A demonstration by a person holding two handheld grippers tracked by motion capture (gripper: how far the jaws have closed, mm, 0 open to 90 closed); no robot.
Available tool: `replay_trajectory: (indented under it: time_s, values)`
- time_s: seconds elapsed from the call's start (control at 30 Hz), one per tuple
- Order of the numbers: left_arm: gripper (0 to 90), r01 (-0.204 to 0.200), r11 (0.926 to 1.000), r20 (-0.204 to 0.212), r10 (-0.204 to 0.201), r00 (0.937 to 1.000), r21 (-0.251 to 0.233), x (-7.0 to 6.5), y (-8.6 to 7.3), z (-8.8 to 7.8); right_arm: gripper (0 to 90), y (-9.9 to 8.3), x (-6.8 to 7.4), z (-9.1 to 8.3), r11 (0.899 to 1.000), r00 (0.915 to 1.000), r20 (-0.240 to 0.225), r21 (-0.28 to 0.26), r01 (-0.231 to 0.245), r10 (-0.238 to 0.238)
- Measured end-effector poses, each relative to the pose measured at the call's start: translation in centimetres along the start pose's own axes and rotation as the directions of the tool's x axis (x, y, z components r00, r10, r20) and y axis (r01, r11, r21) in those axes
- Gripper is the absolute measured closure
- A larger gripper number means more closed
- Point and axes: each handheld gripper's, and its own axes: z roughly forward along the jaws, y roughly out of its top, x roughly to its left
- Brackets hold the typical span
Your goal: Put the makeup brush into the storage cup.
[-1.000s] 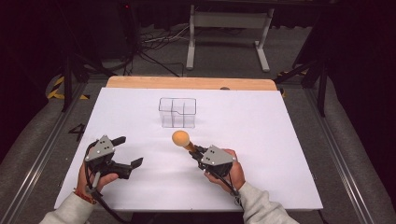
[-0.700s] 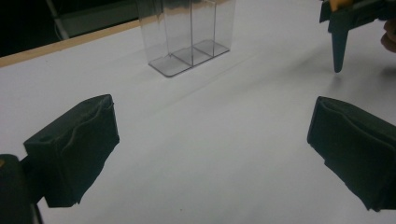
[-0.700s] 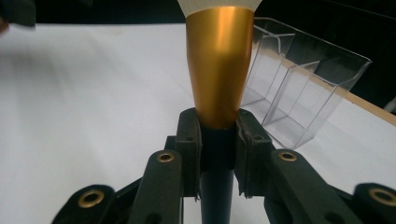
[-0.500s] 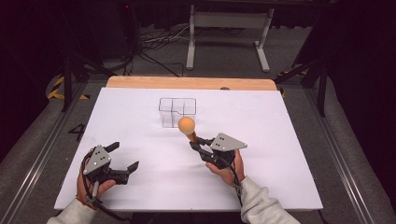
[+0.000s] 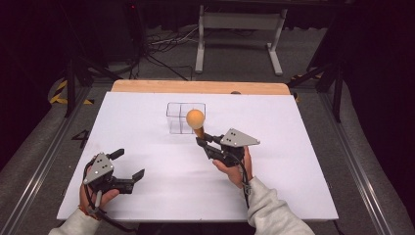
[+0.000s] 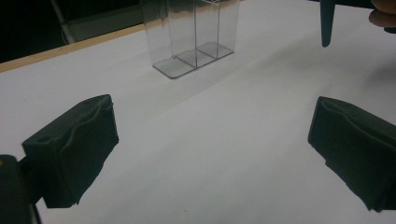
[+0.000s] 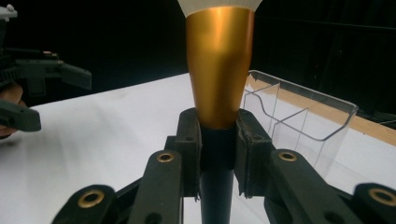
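Over on the left of the white table (image 5: 147, 117), the left gripper (image 5: 128, 169) rests low in the person's hand, its padded black jaws spread wide with nothing between them. Further along, toward the middle, stands a clear plastic organizer (image 5: 180, 117), hard-walled, split into compartments, apparently empty. Just this side of it the right gripper (image 5: 200, 141) holds a makeup brush (image 5: 195, 120) upright, jaws pinched on the black handle right under the smooth gold ferrule. Its rounded orange head looks soft. I'd judge it light and stiff, a bit slick on the metal, so the handle is the sound place to grip.
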Motion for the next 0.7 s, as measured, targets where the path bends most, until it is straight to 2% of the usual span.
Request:
replay_trajectory:
  time_s: [0.2,0.33,0.5,0.57,0.7]
  values:
    - [2.2,-0.009,1.0,0.007,0.009,0.9999,-0.001,-0.1,0.0,0.0,74.3,0.5,-0.4,0.6,1.0,1.0,0.01,-0.007,-0.001,0.001]
    - [2.2,-0.01,0.9999,0.008,0.01,0.9999,-0.002,-0.1,0.0,0.0,74.3,0.9,-0.9,0.9,0.999,0.9996,0.018,-0.028,-0.022,0.022]
    - [2.3,-0.011,0.9999,0.004,0.011,0.9999,-0.009,-0.1,0.0,0.0,74.3,1.3,-1.5,1.3,0.999,0.999,0.041,-0.032,-0.015,0.017]
    - [2.5,-0.011,0.9999,-0.001,0.011,0.9999,-0.01,-0.1,0.0,0.0,74.3,1.4,-1.9,1.5,0.999,0.9983,0.045,-0.036,-0.036,0.038]
    - [2.8,-0.013,0.9998,-0.003,0.013,0.9999,-0.016,-0.1,-0.1,0.0,74.3,1.8,-2.6,1.8,0.997,0.9968,0.06,-0.052,-0.049,0.052]
